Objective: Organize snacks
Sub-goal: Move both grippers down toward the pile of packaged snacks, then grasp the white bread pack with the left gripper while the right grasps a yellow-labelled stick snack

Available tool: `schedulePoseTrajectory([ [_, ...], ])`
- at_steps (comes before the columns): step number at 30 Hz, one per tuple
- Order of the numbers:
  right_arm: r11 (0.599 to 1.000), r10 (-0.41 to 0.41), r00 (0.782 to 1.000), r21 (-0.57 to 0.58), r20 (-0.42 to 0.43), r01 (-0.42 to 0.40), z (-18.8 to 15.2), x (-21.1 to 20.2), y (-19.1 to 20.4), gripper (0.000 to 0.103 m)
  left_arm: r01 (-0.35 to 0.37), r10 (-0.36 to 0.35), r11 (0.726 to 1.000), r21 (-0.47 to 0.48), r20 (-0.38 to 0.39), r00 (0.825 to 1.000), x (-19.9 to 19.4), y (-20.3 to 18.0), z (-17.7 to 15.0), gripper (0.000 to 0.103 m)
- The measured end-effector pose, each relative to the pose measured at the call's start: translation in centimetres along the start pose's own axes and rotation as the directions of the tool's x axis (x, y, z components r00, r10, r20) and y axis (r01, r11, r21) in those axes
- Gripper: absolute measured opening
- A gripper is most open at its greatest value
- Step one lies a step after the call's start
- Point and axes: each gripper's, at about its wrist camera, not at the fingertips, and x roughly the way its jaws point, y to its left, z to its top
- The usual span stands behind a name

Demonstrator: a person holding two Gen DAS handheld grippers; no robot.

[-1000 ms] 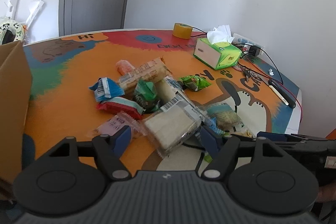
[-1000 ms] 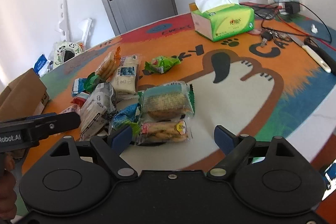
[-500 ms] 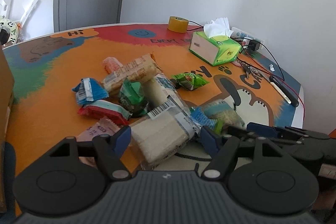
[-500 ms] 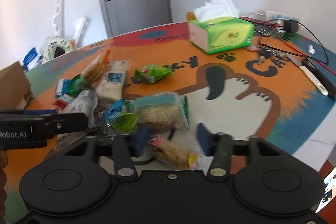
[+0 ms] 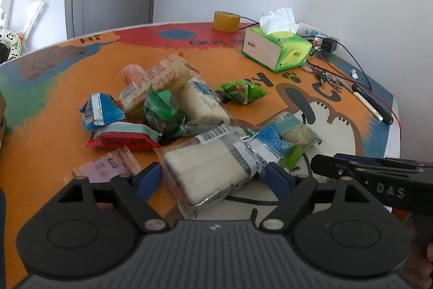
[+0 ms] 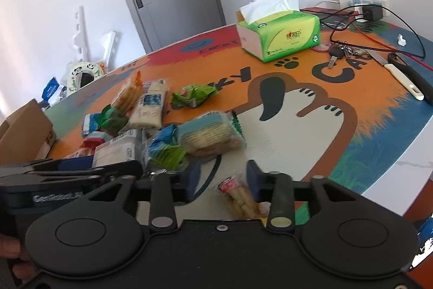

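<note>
Several wrapped snacks lie in a pile on the colourful table mat point(image 5: 48, 153). My left gripper point(image 5: 213, 178) is open, its blue fingers on either side of a clear-wrapped white cake point(image 5: 208, 172). My right gripper point(image 6: 223, 180) has half-closed fingers around a small biscuit packet point(image 6: 240, 198) with a red end; contact is unclear through blur. A teal-wrapped cracker pack point(image 6: 208, 136) and a blue-green wrapper point(image 6: 165, 148) lie just beyond it. The right gripper shows at the right of the left wrist view point(image 5: 379, 180).
A green tissue box point(image 6: 281, 38) stands at the back. Keys point(image 6: 338, 54), cables, a charger and a white-handled knife point(image 6: 400, 77) lie at the right. A cardboard box point(image 6: 24, 132) stands at the left edge. A yellow tape roll point(image 5: 226, 20) sits far back.
The right gripper's fingers have narrowed around the biscuit packet, which has shifted back between them. The left gripper has advanced around the white cake.
</note>
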Motion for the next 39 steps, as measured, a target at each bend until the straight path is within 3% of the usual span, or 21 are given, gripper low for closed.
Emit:
schedulePoseTrajectory([
  [9, 0.999, -0.035, 0.999, -0.022, -0.016, 0.035, -0.8, -1.5, -0.2, 0.048, -0.011, 0.011, 1.0, 0.021, 0.037, 0.999, 0.4, -0.4, -0.4, 0.09],
  [12, 0.997, -0.055, 0.998, -0.053, -0.017, 0.054, -1.2, -1.7, 0.3, 0.047, -0.005, 0.004, 1.0, 0.02, 0.052, 0.999, 0.1, -0.3, -0.6, 0.083],
  [14, 0.994, -0.075, 0.997, -0.083, -0.023, 0.073, -1.4, -1.8, 0.8, 0.044, 0.003, -0.003, 1.0, 0.012, 0.058, 0.998, -0.2, -0.1, -0.7, 0.07],
  [18, 0.991, -0.098, 0.995, -0.089, -0.025, 0.096, -1.5, -2.0, 1.0, 0.022, 0.012, -0.013, 1.0, 0.008, 0.059, 0.998, -0.8, 0.0, -0.9, 0.063],
  [25, 0.998, -0.043, 0.999, -0.045, -0.016, 0.042, -1.3, -2.2, 1.4, 0.02, 0.018, -0.017, 1.0, -0.017, 0.055, 0.998, -2.4, 0.7, -1.5, 0.061],
  [29, 0.999, -0.016, 1.0, -0.045, 0.002, 0.016, -1.1, -2.4, 2.2, 0.02, 0.019, -0.017, 0.999, -0.029, 0.067, 0.998, -3.8, 1.0, -1.5, 0.042],
  [35, 0.999, 0.013, 1.0, -0.046, 0.01, -0.013, -1.1, -2.5, 2.9, 0.02, 0.014, -0.013, 0.999, -0.032, 0.056, 0.998, -4.9, 1.2, -1.7, 0.041],
  [39, 0.999, 0.007, 1.0, -0.033, 0.004, -0.007, -1.2, -2.5, 2.5, 0.02, -0.024, 0.025, 1.0, -0.018, 0.068, 0.997, -5.2, 1.0, -1.5, 0.049],
])
